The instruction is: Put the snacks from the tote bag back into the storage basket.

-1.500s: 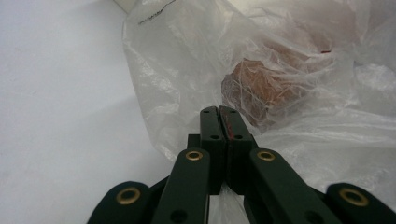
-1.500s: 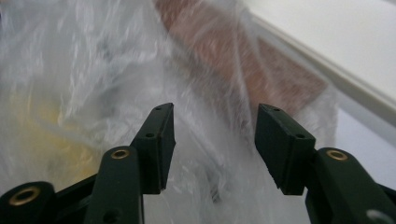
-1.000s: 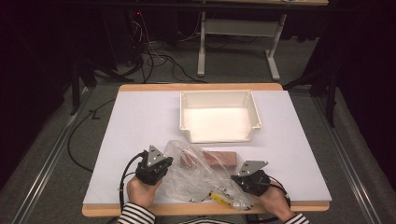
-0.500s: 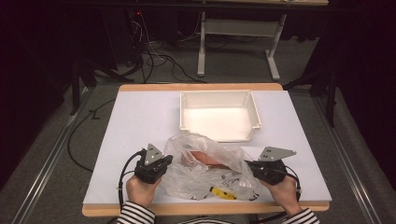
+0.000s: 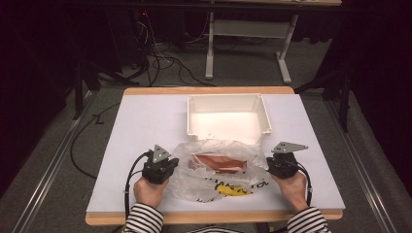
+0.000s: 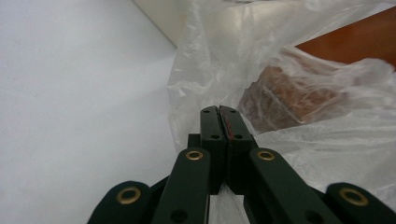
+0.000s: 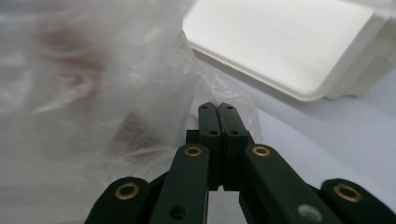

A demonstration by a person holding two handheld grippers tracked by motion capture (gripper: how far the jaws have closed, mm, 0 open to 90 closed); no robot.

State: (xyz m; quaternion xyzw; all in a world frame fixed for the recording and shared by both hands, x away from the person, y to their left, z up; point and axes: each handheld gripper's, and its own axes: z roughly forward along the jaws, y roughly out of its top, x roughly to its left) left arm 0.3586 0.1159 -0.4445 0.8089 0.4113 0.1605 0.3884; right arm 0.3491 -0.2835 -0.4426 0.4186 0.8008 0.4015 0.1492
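Observation:
A clear plastic bag (image 5: 204, 182) with yellow print lies on the white table near the front edge. Inside it is a reddish-brown block (image 5: 218, 162), seen through the film in the left gripper view as block (image 6: 289, 93). My left gripper (image 5: 175, 165) is shut on the bag's left edge, and its jaws (image 6: 219, 109) are pressed together on the film. At the bag's right edge my right gripper (image 5: 267, 162) is shut too, its tips (image 7: 218, 108) against the bag (image 7: 93, 93). The bag is stretched between the two.
An empty white tray (image 5: 227, 98) stands just behind the bag, and its corner (image 7: 299, 51) lies close ahead in the right gripper view. The table's wooden front edge (image 5: 214, 217) runs right below the hands. Cables and a desk frame sit on the floor beyond.
The right gripper has moved to the right and slightly up, drawing the bag wider and showing the reddish-brown block. The left gripper has stayed nearly where it was.

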